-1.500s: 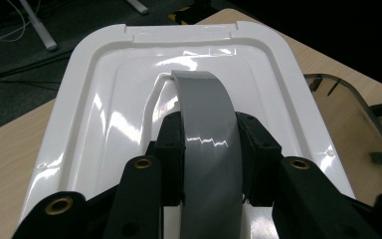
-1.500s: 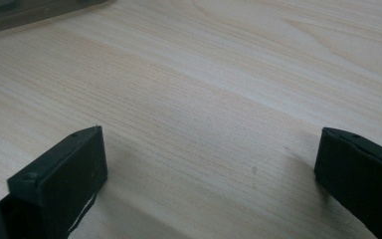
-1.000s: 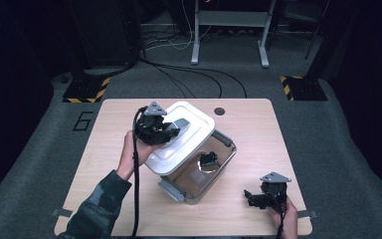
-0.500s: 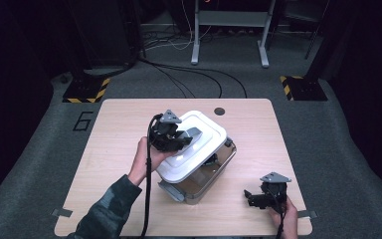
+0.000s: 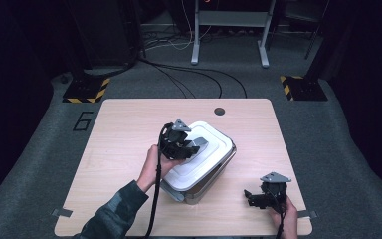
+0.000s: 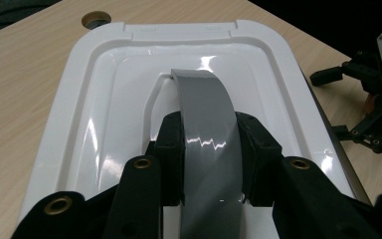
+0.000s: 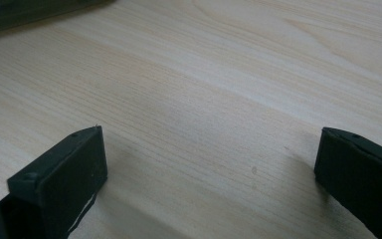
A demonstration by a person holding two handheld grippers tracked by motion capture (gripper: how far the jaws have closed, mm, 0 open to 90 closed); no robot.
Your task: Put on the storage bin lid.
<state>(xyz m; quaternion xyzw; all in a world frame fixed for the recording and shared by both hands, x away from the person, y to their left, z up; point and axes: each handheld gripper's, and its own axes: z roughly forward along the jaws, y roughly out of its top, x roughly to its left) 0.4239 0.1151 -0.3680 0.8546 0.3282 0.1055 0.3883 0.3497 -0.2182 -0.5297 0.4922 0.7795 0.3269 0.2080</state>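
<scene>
Left gripper [image 6: 209,149] pinches the grey handle [image 6: 206,124] of the white lid [image 5: 201,154] (seated on box [image 5: 206,181]); right gripper [image 5: 258,198] spread wide.

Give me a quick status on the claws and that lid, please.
Left claw shut on the lid's grey handle. White lid on the container. Right claw open over bare table.

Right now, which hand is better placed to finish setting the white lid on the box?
Probably the left. Its tongs are shut on the lid's grey handle, with the white lid over the box. The right tongs stand open, apart near the table edge.
</scene>
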